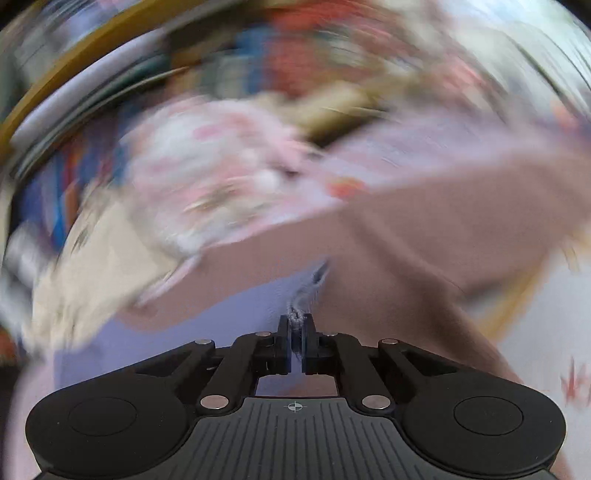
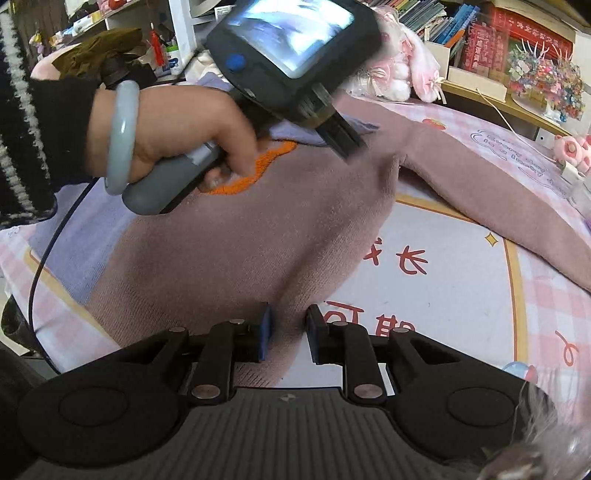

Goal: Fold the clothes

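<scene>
A dusty-pink knit sweater point(image 2: 258, 236) with an orange embroidered patch point(image 2: 255, 173) and lilac panels lies on a pink printed bed cover point(image 2: 443, 266). One sleeve point(image 2: 498, 199) stretches to the right. My left gripper point(image 1: 296, 321) is shut on a pinch of the sweater's fabric point(image 1: 406, 229); its view is strongly motion-blurred. In the right wrist view the left gripper point(image 2: 347, 147) sits over the sweater's upper part. My right gripper point(image 2: 290, 317) is partly open, its blue pads point(image 2: 265, 328) on either side of a fold at the sweater's lower edge.
Plush toys point(image 2: 406, 66) lie at the head of the bed. A shelf with books point(image 2: 443, 22) and a flower arrangement point(image 2: 543, 74) stands behind. A small pink toy point(image 2: 572, 147) sits at the right. A black cable point(image 2: 48, 258) hangs from the left gripper.
</scene>
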Demonstrator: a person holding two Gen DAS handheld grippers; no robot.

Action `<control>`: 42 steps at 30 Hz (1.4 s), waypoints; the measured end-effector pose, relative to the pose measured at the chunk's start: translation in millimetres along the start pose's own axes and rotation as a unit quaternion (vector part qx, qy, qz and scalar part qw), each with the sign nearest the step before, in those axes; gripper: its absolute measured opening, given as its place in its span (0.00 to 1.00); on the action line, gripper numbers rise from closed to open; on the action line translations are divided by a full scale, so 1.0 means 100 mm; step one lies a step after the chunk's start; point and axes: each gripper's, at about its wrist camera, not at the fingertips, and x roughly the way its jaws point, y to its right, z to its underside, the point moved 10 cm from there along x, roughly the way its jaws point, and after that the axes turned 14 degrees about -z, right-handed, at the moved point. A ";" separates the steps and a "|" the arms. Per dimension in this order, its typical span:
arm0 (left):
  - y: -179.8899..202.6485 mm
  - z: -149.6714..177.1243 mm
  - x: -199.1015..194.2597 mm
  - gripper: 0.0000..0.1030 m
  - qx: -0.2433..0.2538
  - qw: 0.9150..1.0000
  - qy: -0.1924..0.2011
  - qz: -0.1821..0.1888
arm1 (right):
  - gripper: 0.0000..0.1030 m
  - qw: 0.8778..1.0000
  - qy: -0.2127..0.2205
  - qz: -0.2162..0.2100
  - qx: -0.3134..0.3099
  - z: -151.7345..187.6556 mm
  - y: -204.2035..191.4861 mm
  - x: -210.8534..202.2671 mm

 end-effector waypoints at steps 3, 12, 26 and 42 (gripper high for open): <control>-0.87 0.04 -0.01 0.06 -0.140 0.990 -0.024 -0.009 | 0.19 1.000 0.000 0.006 0.008 0.01 -0.02 0.00; -3.63 0.95 -0.07 0.05 -0.249 0.957 -0.036 -0.145 | 0.20 0.998 -0.001 0.052 0.046 -0.01 -0.03 0.04; -5.02 1.89 0.40 0.11 -0.226 0.950 -0.080 -0.198 | 0.21 0.977 -0.004 0.119 0.176 -0.06 0.01 0.07; -2.95 2.52 -0.99 0.37 -0.272 0.943 -0.141 0.130 | 0.22 0.980 0.002 0.122 0.159 -0.05 -0.01 0.07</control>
